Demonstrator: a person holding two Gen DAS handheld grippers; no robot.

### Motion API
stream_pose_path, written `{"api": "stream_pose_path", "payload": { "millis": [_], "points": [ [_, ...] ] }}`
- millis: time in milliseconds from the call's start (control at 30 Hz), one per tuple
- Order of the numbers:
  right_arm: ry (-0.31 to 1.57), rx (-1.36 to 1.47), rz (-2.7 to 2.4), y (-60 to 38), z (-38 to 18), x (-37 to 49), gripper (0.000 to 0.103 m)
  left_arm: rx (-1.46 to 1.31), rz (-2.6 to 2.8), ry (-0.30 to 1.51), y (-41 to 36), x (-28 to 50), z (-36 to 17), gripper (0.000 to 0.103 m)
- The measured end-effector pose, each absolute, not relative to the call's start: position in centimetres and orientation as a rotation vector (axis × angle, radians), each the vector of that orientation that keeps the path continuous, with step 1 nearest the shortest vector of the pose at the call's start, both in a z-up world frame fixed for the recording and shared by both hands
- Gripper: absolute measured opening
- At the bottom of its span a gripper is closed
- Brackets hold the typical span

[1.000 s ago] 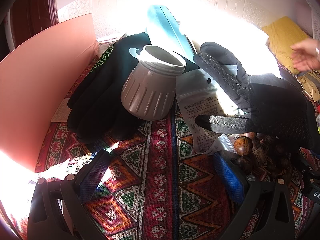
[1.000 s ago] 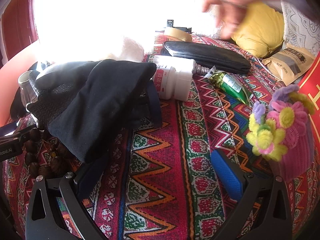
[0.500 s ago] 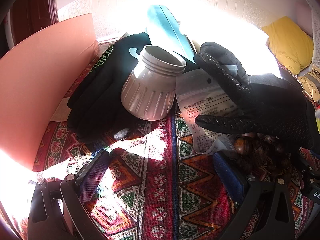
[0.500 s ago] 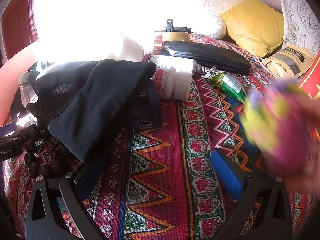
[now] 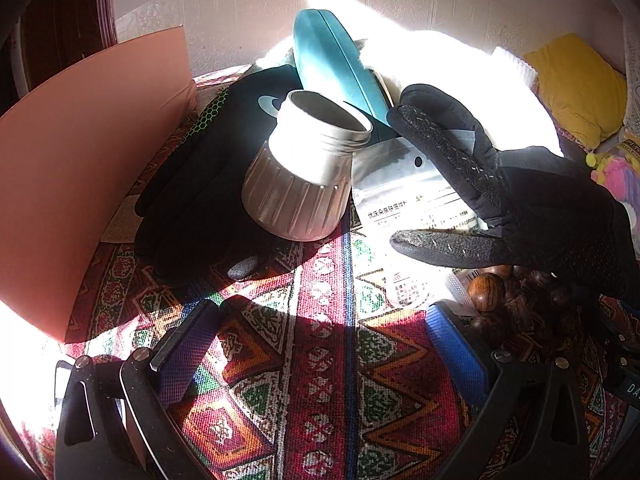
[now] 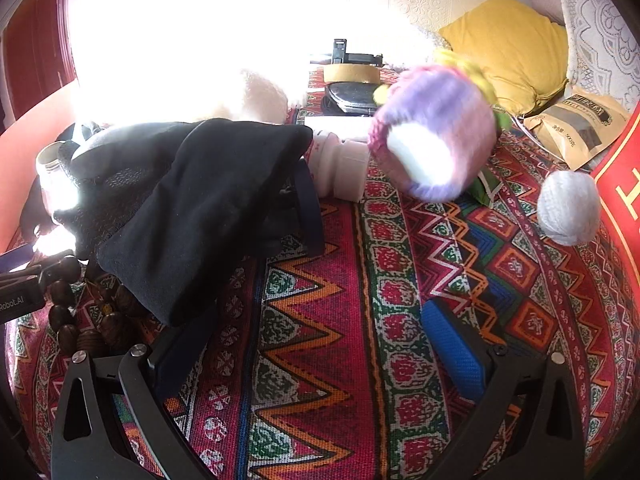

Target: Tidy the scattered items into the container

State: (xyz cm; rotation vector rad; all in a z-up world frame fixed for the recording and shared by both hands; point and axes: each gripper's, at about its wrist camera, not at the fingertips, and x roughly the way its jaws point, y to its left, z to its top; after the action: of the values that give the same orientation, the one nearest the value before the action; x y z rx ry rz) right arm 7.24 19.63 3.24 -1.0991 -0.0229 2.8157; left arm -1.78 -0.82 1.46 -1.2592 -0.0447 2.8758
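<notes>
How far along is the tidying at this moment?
Nothing looks tidied yet. Both the left gripper and the right gripper are open and empty. Black gloves, the metal jar, a white bottle, wooden beads and a blurred knitted toy remain outside any container.

I see a red patterned woven cloth (image 6: 320,320) covering the surface. Ahead-left of my right tongs lie black gloves (image 6: 188,208) and wooden beads (image 6: 68,316); straight ahead, a white bottle (image 6: 340,168); ahead-right, a white yarn ball (image 6: 568,208).
</notes>
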Motion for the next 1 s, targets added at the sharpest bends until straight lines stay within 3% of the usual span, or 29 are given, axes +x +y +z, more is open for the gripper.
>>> {"api": "stream_pose_path", "payload": {
  "millis": [1000],
  "points": [
    [-0.024,-1.108,2.817,19.75,3.15,7.69,0.103,-1.261,2.877,-0.045,-0.94,-1.75,1.54,0.103]
  ]
}}
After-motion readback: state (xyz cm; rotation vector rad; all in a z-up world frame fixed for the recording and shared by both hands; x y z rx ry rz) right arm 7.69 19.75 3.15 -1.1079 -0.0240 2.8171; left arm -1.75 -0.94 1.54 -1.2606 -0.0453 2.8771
